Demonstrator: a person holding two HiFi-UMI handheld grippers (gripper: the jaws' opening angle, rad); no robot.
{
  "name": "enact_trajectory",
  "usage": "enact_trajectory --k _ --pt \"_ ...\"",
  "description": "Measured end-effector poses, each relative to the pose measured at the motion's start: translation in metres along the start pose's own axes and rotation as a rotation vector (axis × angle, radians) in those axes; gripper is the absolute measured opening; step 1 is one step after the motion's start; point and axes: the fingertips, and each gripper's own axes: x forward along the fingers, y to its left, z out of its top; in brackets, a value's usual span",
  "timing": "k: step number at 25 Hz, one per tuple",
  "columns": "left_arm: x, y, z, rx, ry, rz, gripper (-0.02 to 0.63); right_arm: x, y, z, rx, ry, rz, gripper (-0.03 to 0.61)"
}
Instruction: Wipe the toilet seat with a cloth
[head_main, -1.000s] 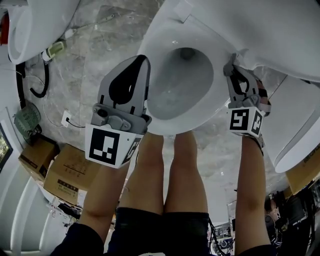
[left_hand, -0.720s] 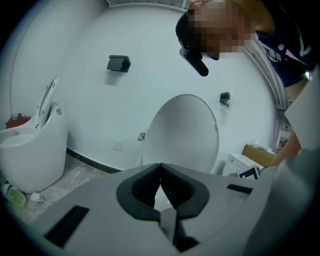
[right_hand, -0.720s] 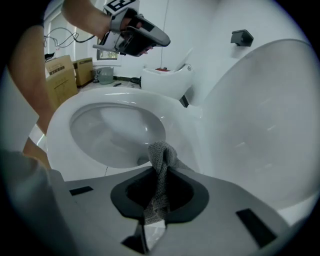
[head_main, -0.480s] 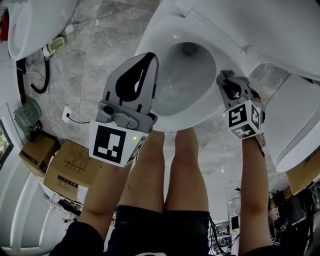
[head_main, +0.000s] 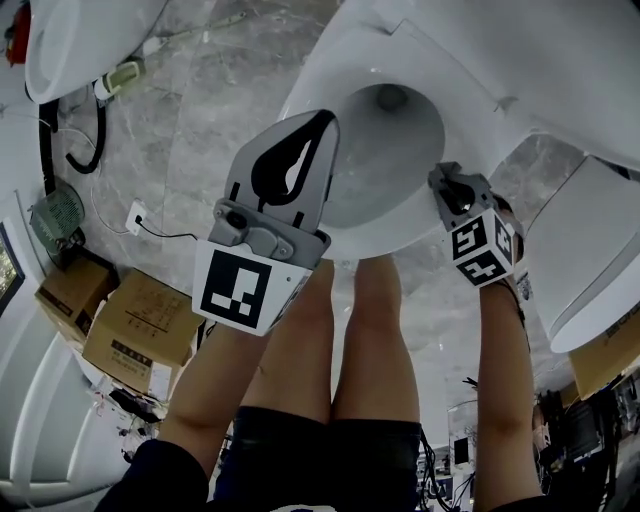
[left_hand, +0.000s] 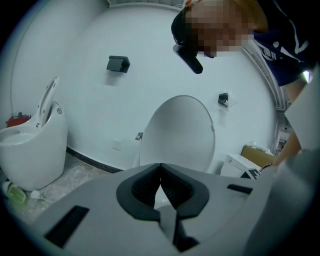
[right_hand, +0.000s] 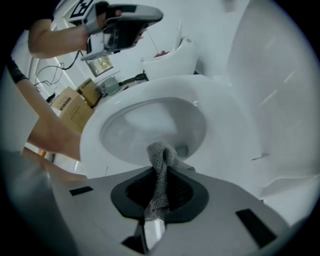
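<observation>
The white toilet seat (head_main: 400, 215) rings the open bowl (head_main: 385, 140) at the top of the head view; its lid (left_hand: 177, 132) stands raised. A grey knitted cloth (right_hand: 161, 170) sticks up from between the jaws of my right gripper (right_hand: 160, 187), which is shut on it. That gripper (head_main: 447, 180) sits at the seat's front right edge, with the cloth just above the seat rim (right_hand: 227, 130). My left gripper (head_main: 322, 122) hovers over the bowl's left side, raised off the seat. Its jaws meet at the tips (left_hand: 160, 167) with nothing between them.
The person's bare legs (head_main: 360, 340) stand right in front of the toilet. Another toilet (head_main: 70, 40) is at the upper left, a third white fixture (head_main: 590, 260) at the right. Cardboard boxes (head_main: 130, 330), a small fan (head_main: 55, 215) and cables lie on the marble floor at left.
My right gripper has slid back along the seat's right rim toward the front edge. The left gripper has risen and shifted right over the bowl.
</observation>
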Motion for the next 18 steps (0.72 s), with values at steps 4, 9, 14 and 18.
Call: enact_trajectory --k 4,9,14,18 --pt "-0.004 -0.001 0.003 -0.007 -0.009 0.009 0.02 -0.025 -0.074 0.02 -0.028 -0.082 -0.234 0.058" --pt "-0.005 -0.008 0.003 -0.016 -0.014 0.005 0.02 -0.042 -0.108 0.032 -0.074 -0.138 -0.368 0.061" --pt "-0.008 -0.011 -0.002 -0.024 -0.007 0.001 0.02 -0.017 -0.06 0.017 -0.046 -0.058 -0.192 0.061" --pt "-0.01 -0.011 -0.001 -0.019 -0.003 0.002 0.02 0.009 0.017 0.006 -0.015 0.03 0.022 0.06"
